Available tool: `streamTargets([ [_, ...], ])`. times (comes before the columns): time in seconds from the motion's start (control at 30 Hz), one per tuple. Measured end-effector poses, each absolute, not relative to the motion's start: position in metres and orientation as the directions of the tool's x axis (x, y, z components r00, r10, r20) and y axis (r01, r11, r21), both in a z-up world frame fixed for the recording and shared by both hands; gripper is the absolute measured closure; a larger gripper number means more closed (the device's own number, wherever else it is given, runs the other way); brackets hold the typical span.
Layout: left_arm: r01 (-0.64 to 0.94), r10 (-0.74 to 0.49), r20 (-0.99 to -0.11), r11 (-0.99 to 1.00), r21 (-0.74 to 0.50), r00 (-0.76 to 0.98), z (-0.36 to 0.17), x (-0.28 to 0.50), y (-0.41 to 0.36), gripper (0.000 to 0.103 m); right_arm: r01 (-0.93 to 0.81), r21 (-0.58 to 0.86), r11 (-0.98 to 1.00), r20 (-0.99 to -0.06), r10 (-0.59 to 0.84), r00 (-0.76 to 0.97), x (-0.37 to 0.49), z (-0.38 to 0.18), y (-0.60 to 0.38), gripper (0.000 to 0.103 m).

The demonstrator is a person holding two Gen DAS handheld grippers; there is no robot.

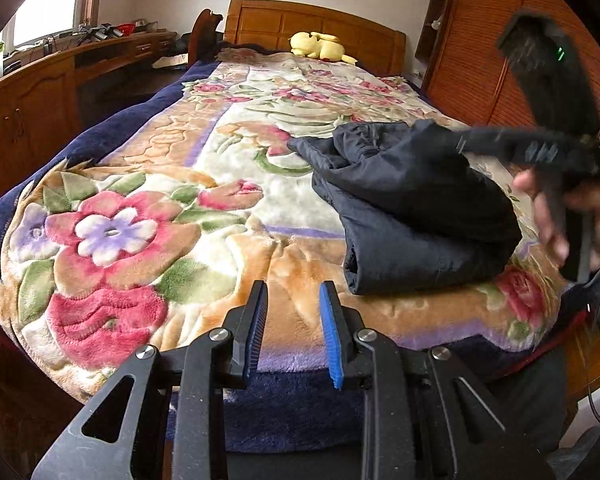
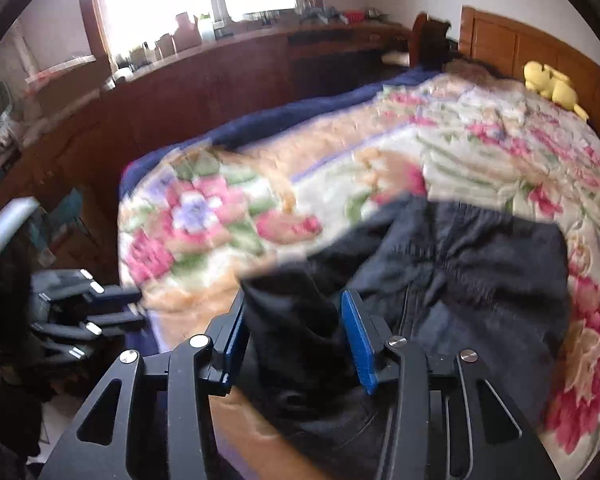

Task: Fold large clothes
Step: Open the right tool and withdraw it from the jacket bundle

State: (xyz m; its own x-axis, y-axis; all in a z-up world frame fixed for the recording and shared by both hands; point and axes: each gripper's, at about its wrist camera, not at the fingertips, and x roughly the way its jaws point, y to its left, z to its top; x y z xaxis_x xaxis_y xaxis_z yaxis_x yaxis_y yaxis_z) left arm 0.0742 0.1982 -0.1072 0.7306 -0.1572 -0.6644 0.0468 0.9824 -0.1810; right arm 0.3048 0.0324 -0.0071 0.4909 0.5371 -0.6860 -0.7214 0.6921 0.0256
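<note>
- Dark garment: lies in a loose, partly folded bundle on the floral blanket of the bed, right of centre in the left wrist view.
- Right hand-held gripper: jaws parted, a fold of the garment between them but apparently not pinched. Risk: the slack fold drops away and the layer beneath springs open.
- Left hand-held gripper: jaws narrowly apart and empty, at the lower centre, over the blanket's near edge and apart from the garment. Risk: with nothing pinning the bundle, any tug drags it whole towards the bed edge.
- Motion blur in the right wrist view: a fast sweep could snag cloth.
</note>
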Motion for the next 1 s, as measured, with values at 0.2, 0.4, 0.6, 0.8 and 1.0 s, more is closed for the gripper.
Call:
streamTargets([
  [0.2, 0.081, -0.175, -0.649, 0.982, -0.172, 0.74, -0.098, 0.074, 0.187, 0.076, -0.685, -0.035, 0.727, -0.581, 0.543, 0.606, 0.291, 0.033, -0.006, 0.052],
  [0.4, 0.087, -0.175, -0.643, 0.982, -0.166, 0.745, -0.093, 0.071, 0.185, 0.076, -0.628, -0.036, 0.778, -0.632, 0.469, 0.617, 0.291, -0.002, -0.035, 0.053],
  [0.6, 0.076, -0.162, -0.651, 0.984, -0.158, 0.742, -0.094, 0.07, 0.188, 0.076, -0.691, 0.026, 0.722, -0.718, 0.494, 0.49, 0.291, -0.064, 0.003, 0.053],
  [0.8, 0.068, -0.162, -0.651, 0.984, -0.167, 0.741, -0.098, 0.068, 0.194, 0.076, -0.705, -0.044, 0.708, -0.773, 0.423, 0.473, 0.315, -0.107, 0.037, 0.053],
  [1.0, 0.071, -0.176, -0.651, 0.98, -0.184, 0.738, -0.105, 0.069, 0.194, 0.076, -0.731, 0.103, 0.674, -0.735, 0.547, 0.4, 0.316, -0.076, 0.011, 0.053],
])
